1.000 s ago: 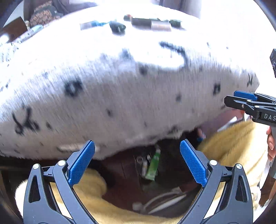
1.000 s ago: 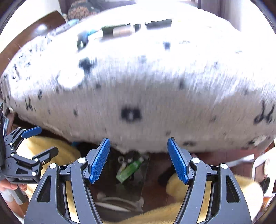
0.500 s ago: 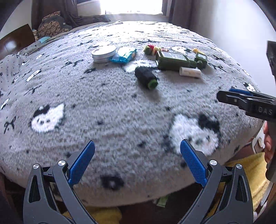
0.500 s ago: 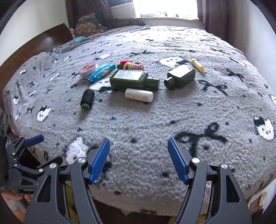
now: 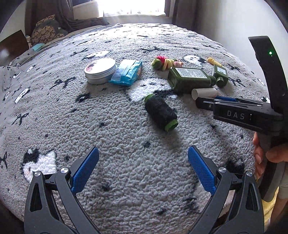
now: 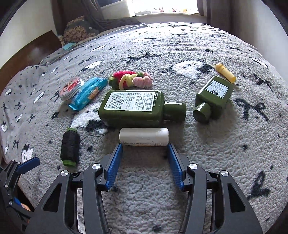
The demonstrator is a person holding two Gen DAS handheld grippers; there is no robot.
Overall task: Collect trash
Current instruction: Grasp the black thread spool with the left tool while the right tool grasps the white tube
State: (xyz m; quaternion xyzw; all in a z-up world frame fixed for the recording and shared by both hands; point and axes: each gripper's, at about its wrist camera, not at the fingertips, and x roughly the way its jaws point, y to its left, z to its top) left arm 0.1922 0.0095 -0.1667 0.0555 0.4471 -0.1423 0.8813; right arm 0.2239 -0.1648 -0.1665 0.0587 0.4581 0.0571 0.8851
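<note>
Several items lie on a grey patterned blanket. A white tube lies just past my open right gripper, its ends level with the two fingertips; it also shows in the left wrist view. Behind it lie a large green bottle, a small green bottle, a blue wrapper, a round tin, hair ties and a yellow tube. A black thread spool lies ahead of my open, empty left gripper.
The blanket covers a bed that runs to a bright window with dark curtains. A patterned cushion sits at the far left by a dark headboard. The bed's near edge is just under the left gripper.
Both grippers have risen from below the bed's edge and moved forward over the blanket. The right gripper has come up to the white tube.
</note>
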